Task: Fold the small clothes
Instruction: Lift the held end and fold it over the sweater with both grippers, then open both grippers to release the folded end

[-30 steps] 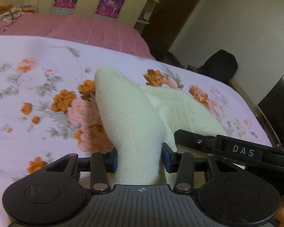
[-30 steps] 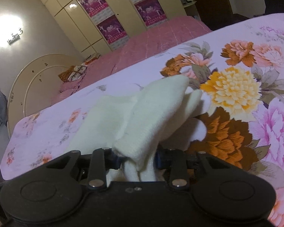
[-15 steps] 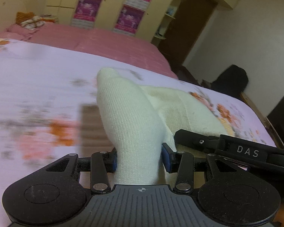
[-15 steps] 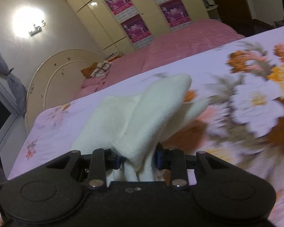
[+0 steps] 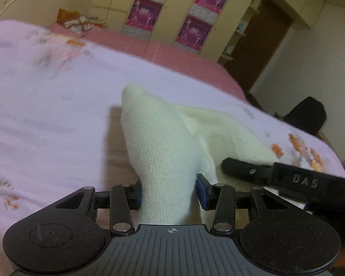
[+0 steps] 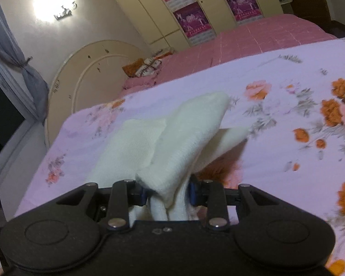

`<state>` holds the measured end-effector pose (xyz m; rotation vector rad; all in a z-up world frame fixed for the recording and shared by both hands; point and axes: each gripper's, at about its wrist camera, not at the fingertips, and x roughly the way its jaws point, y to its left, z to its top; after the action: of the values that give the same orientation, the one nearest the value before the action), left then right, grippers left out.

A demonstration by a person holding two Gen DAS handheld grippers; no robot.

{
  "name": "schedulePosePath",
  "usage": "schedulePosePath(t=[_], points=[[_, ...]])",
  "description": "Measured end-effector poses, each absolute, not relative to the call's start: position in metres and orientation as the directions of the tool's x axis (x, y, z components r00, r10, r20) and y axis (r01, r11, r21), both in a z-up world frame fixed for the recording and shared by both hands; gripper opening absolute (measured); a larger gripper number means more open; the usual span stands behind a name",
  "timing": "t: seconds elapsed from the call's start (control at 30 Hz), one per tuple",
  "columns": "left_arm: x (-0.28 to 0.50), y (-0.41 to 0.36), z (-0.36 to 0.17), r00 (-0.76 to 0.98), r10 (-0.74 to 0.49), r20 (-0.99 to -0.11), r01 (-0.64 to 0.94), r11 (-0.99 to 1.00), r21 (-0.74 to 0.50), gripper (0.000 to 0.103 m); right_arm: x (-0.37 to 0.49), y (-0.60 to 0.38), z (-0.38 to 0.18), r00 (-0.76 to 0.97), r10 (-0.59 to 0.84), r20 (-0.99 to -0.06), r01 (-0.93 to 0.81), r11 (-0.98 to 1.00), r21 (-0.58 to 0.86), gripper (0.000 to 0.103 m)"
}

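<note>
A small cream knit garment is held up above a bed covered with a floral lilac sheet. My left gripper is shut on one bunched end of it. My right gripper is shut on another end of the same garment, whose loose folds hang forward over the sheet. The right gripper's black body shows at the right of the left wrist view, close beside the left one.
A pink quilt covers the far part of the bed. A cream headboard and wardrobe with purple posters stand behind. A dark doorway and a black chair are at the right.
Both grippers have swung left across the bed with the garment still held. The orange flowers have slid out of the left view, and the headboard end has come into view.
</note>
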<state>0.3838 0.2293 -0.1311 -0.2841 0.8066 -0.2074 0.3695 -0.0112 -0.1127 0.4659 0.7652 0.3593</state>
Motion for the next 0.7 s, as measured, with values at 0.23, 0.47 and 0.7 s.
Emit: schedulePosePath(t=[0.23, 0.47, 0.7], points=[[0.372, 0.251, -0.151, 0.666, -0.279, -0.692, 0.066, 0.946, -0.317, 0.054, 0.368, -0.017, -0.135, 0.661, 0.384, -0.645, -0.073, 0.888, 0.454, 0.047], [0.39, 0.245, -0.114, 0.739, -0.244, -0.628, 0.065, 0.953, -0.295, 0.054, 0.36, -0.021, -0.092, 0.785, 0.217, -0.581, -0.04, 0.953, 0.302, 0.046], [0.451, 0.221, -0.131, 0.723, -0.181, -0.666, 0.051, 0.976, -0.21, 0.054, 0.398, 0.017, -0.094, 0.739, 0.233, -0.632, -0.138, 0.971, 0.197, 0.032]])
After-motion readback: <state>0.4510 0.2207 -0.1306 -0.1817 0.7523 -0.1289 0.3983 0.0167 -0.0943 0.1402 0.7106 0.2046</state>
